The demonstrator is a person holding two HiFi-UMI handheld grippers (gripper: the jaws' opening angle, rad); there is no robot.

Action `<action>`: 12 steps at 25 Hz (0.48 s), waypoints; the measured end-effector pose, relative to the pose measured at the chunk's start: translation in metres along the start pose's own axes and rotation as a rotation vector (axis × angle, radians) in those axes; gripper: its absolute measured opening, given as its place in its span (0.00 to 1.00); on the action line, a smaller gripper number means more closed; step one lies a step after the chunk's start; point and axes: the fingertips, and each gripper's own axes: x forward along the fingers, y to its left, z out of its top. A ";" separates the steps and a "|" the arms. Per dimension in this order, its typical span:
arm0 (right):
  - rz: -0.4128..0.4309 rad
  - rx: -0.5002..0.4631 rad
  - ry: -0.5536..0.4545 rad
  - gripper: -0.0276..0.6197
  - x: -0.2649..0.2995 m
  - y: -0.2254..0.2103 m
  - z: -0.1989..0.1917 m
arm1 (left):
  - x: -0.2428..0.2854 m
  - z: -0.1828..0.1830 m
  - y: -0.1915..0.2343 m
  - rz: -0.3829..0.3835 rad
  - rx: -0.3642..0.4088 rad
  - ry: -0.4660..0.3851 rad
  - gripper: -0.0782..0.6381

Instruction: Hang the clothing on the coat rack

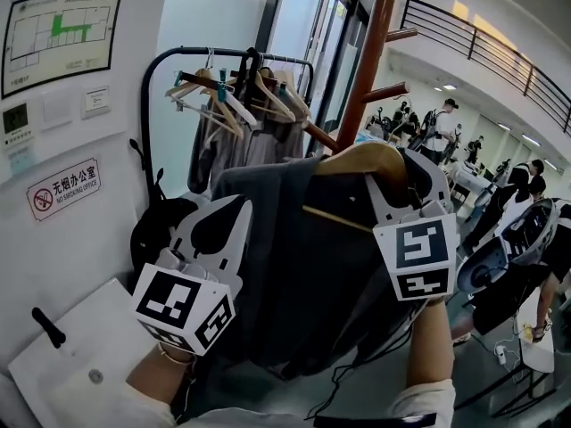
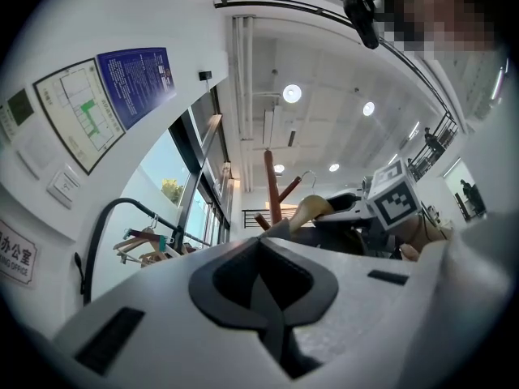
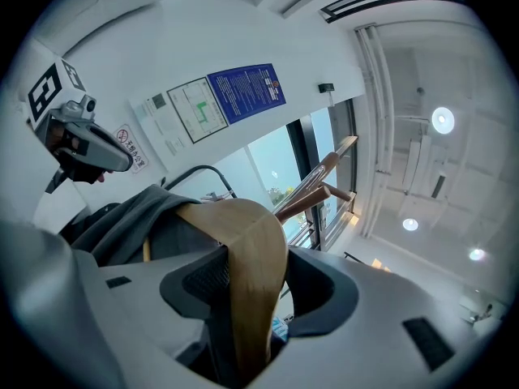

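A dark grey garment (image 1: 299,257) hangs on a wooden hanger (image 1: 361,159), held up in front of the brown wooden coat rack (image 1: 368,61). My right gripper (image 1: 406,175) is shut on the hanger's arm; in the right gripper view the wood (image 3: 247,258) runs down between its pads (image 3: 203,278). My left gripper (image 1: 234,205) is at the garment's left shoulder with its jaws together. A thin strip of grey cloth (image 2: 276,227) shows at its tips (image 2: 262,243). The rack's pegs (image 3: 312,197) stick out just beyond the hanger.
A black clothes rail (image 1: 227,53) with several wooden hangers and garments stands against the wall behind. A black bag (image 1: 161,226) hangs below it. A white tabletop (image 1: 71,350) is at the lower left. People and equipment (image 1: 513,212) fill the hall at the right.
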 end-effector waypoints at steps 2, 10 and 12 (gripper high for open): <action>0.008 -0.004 0.009 0.40 0.002 -0.003 0.001 | 0.001 0.000 -0.003 -0.006 -0.001 0.000 0.12; 0.012 -0.061 0.075 0.40 0.017 -0.011 0.005 | 0.004 -0.003 -0.005 -0.015 -0.013 -0.006 0.12; 0.010 -0.072 0.091 0.40 0.020 -0.013 0.005 | 0.005 -0.003 -0.003 -0.014 -0.015 -0.009 0.12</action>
